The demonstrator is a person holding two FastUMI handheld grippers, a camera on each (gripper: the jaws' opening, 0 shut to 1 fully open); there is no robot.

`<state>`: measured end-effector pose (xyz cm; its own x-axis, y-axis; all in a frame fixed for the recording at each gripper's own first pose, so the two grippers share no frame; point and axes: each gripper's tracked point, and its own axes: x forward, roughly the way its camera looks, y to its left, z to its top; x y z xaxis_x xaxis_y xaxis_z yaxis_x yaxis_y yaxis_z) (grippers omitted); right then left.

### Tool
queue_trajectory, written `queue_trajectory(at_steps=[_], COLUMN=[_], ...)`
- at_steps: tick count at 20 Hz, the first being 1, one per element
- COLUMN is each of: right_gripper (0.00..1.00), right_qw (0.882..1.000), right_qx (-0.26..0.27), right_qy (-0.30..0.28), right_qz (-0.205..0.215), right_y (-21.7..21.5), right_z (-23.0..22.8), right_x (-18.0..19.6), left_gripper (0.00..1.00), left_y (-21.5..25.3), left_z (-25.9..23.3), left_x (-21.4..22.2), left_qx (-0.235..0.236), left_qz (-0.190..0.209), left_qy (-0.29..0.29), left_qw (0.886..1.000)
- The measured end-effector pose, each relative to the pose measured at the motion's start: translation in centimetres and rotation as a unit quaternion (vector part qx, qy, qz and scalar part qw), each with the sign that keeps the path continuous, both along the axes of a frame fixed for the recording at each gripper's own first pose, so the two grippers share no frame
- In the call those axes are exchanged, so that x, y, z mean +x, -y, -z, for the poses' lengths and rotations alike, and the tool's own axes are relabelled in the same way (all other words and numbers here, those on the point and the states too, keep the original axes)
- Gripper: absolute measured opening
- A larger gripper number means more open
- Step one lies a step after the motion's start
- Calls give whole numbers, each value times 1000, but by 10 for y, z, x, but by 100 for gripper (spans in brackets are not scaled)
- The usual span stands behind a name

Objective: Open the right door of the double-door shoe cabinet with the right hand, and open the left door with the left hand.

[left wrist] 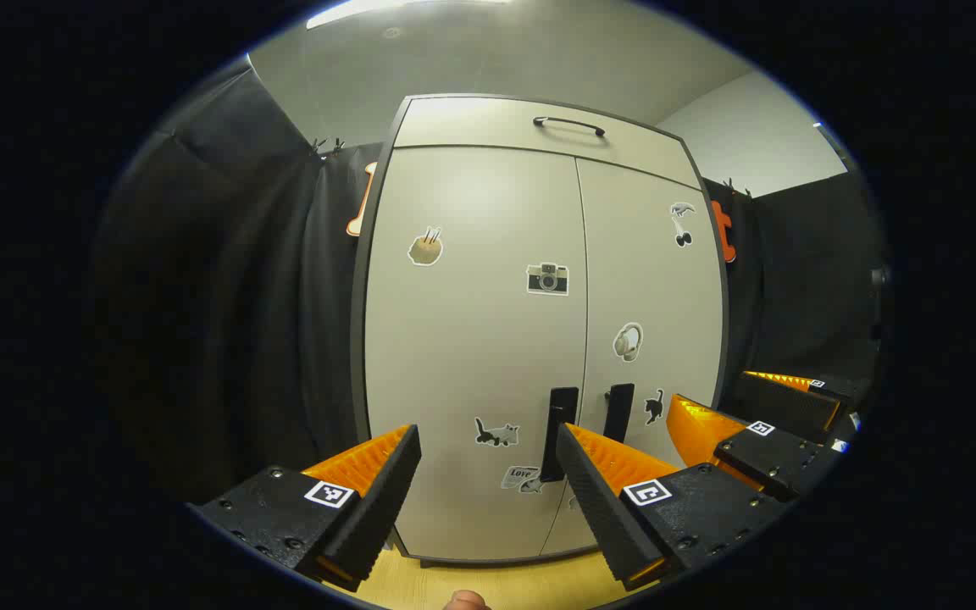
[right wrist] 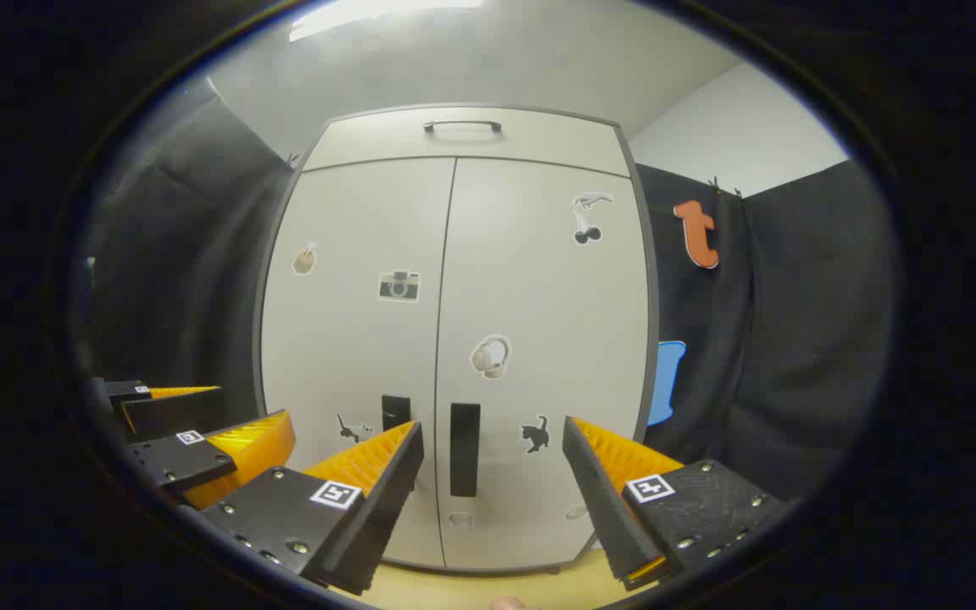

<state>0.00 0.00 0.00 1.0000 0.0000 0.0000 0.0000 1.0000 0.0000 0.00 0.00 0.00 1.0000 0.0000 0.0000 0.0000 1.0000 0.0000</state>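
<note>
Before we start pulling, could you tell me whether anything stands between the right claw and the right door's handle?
Nothing visible does. The right claw is open, short of the right door's handle, with only open air between them.

Double-door shoe cabinet point(right wrist: 454, 339), pale grey and upright on a light wooden floor, with left door point(right wrist: 361, 339) and right door point(right wrist: 547, 339) both closed, a dark vertical handle point(right wrist: 464, 449) beside the centre seam on each, and small stickers scattered across both fronts.
</note>
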Motion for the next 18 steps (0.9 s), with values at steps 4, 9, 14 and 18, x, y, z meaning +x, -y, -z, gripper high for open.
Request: queue_trajectory(at_steps=[4,9,14,18], right_gripper=[98,98,98,98], right_qw=[1000,1000,1000,999], right_qx=[-4,-5,-3,-3], right_qy=[-1,-8,-12,-28], right_qz=[-3,-9,-15,-26], right_y=[-3,-8,-15,-26], right_z=[0,3,5,18], right_x=[-2,-1,7,25], left_gripper=[99,99,100,99], left_y=[-3,-10,-23,-33], left_z=[2,7,9,10], left_x=[-3,-5,-5,-3], left_qx=[-2,1,9,8], left_qz=[-4,-14,-32,-44], left_qy=[-4,-10,-13,-12], left_qw=[1000,1000,999,999])
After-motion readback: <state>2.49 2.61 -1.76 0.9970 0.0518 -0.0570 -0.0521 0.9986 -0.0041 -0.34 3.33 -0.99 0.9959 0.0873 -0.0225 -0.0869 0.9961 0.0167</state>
